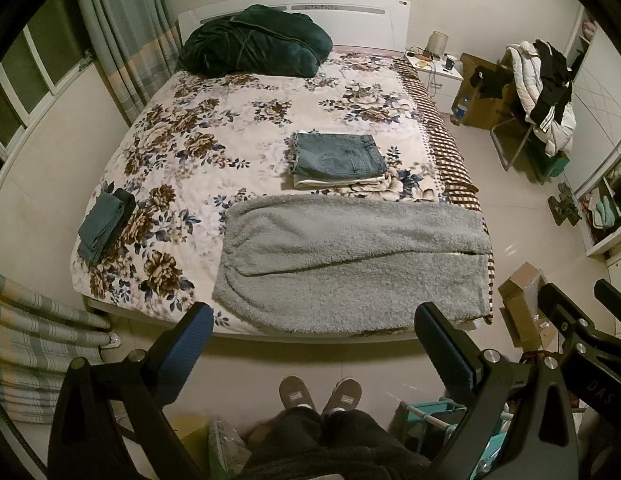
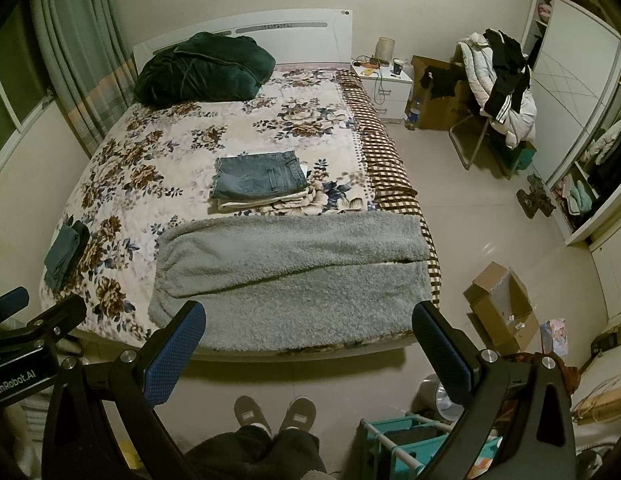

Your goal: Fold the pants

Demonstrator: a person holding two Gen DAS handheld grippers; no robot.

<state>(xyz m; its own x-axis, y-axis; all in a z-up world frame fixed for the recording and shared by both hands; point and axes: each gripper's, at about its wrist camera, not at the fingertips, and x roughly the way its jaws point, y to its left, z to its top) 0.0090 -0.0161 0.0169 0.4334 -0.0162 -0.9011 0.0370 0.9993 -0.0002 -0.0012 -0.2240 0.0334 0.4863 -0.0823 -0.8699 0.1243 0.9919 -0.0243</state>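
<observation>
Left wrist view shows the left gripper (image 1: pixel 312 344) held up high over the floor at the foot of the bed (image 1: pixel 246 120). Its two blue fingers (image 1: pixel 186 356) are spread wide apart and hold nothing. The right gripper (image 2: pixel 308 346) is the same in its own view: wide apart, nothing in it, up in the air.

The fluffy grey pants (image 1: pixel 350 260) lie flat on the near end of the bed, close to the right edge. Both legs lie side by side and run across the bed, from left to right. Neither gripper touches them.

Further up the bed sits a folded pair of blue jeans (image 1: pixel 338 156) on top of something folded and white (image 1: pixel 334 182). A small pile of dark green folded clothes (image 1: pixel 104 226) sits near the left edge. A big dark green blanket (image 1: pixel 254 44) is bunched up by the headboard.

Two grey slippers (image 1: pixel 320 392) stand on the floor below. An open cardboard box (image 2: pixel 502 308) sits on the floor to the right of the bed.
</observation>
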